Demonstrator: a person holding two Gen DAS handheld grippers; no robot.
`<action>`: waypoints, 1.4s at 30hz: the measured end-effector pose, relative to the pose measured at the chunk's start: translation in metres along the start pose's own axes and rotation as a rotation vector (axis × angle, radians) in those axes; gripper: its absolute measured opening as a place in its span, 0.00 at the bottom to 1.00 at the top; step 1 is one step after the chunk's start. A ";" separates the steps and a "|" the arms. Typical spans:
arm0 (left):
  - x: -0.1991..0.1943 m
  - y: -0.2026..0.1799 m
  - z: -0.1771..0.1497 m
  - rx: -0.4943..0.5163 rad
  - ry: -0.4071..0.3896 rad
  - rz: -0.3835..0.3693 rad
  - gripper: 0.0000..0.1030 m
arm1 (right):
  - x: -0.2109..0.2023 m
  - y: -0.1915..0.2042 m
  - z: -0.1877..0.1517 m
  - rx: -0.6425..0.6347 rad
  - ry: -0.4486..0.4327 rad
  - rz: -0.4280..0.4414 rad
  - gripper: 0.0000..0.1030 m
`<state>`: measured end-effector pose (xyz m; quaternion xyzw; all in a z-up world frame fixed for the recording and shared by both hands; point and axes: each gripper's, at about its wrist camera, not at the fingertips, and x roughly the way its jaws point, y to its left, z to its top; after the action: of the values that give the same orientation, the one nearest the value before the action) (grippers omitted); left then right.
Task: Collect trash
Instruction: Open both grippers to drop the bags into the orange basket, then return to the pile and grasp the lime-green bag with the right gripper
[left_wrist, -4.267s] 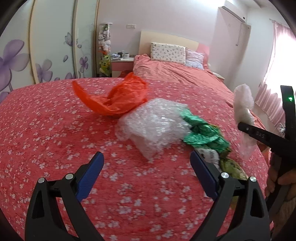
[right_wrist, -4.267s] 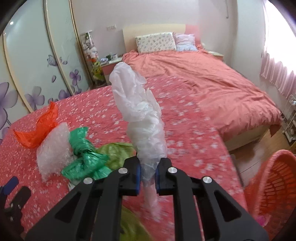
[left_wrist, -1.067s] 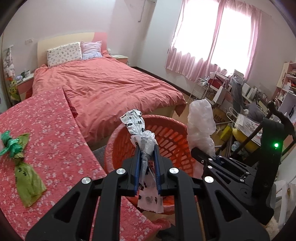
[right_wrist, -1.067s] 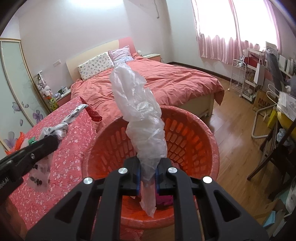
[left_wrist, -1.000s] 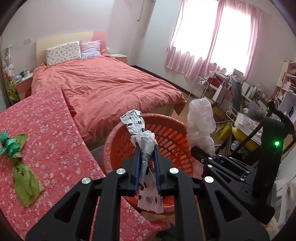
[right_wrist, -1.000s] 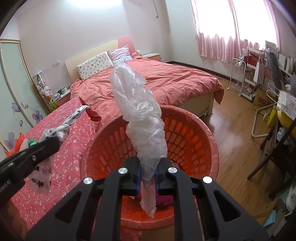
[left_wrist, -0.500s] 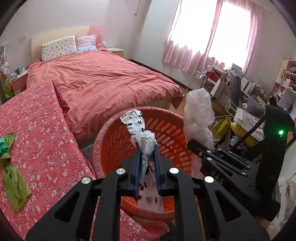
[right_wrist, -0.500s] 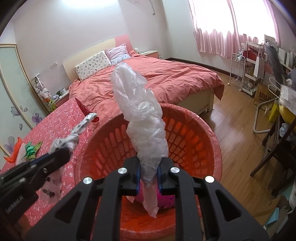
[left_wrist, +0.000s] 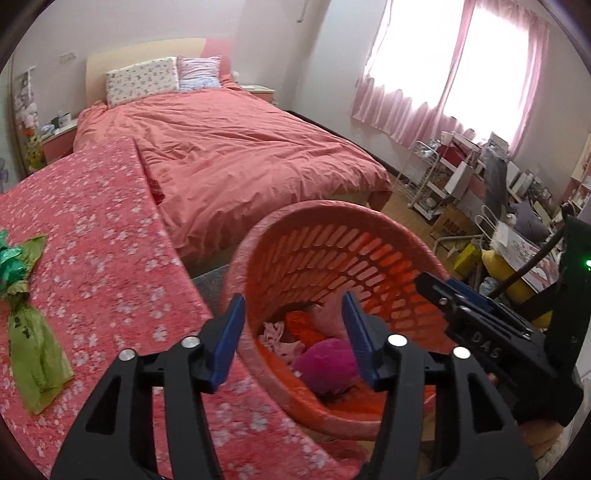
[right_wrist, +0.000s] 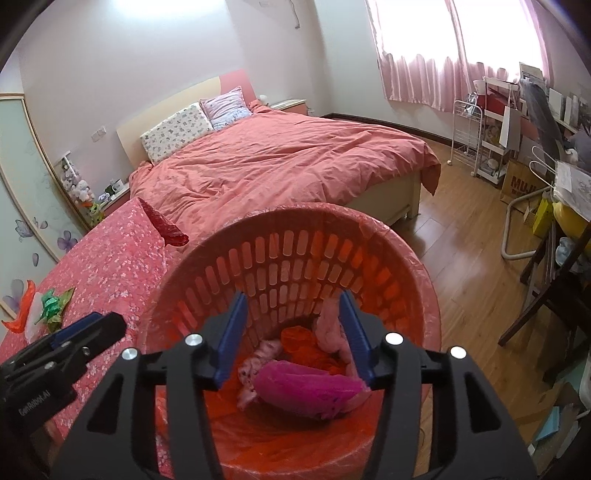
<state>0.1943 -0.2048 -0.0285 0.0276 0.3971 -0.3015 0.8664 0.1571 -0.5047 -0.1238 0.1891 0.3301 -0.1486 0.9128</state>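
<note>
An orange slatted basket (left_wrist: 332, 221) (right_wrist: 295, 229) stands beside the floral-covered table. Inside lie a magenta bag (right_wrist: 306, 380) (left_wrist: 325, 365), an orange bag (right_wrist: 299, 339), a patterned wrapper (right_wrist: 258, 358) and a clear plastic bag (right_wrist: 332, 328). My left gripper (left_wrist: 293, 332) is open and empty over the basket's near rim. My right gripper (right_wrist: 293, 332) is open and empty above the basket's middle. A green wrapper (left_wrist: 11, 258) and an olive bag (left_wrist: 33, 354) lie on the table at left.
The red floral table cover (left_wrist: 92, 229) runs to the left of the basket. A bed with a salmon duvet (right_wrist: 277, 158) lies behind. A white cart (right_wrist: 469, 136), boxes and a chair (right_wrist: 546, 295) crowd the wooden floor at right.
Both grippers have opened over the basket. The patterned wrapper has left the left gripper and the clear plastic bag has left the right gripper; both now lie in the basket.
</note>
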 end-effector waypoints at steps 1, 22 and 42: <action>-0.002 0.004 -0.001 -0.003 -0.003 0.015 0.59 | 0.000 0.002 -0.001 -0.007 -0.001 -0.005 0.52; -0.083 0.169 -0.028 -0.137 -0.103 0.418 0.84 | -0.011 0.139 -0.009 -0.258 -0.029 0.094 0.63; -0.168 0.311 -0.077 -0.388 -0.148 0.585 0.90 | 0.039 0.362 -0.065 -0.476 0.148 0.323 0.45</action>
<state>0.2269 0.1556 -0.0221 -0.0467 0.3586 0.0391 0.9315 0.2941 -0.1612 -0.1064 0.0303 0.3868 0.0945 0.9168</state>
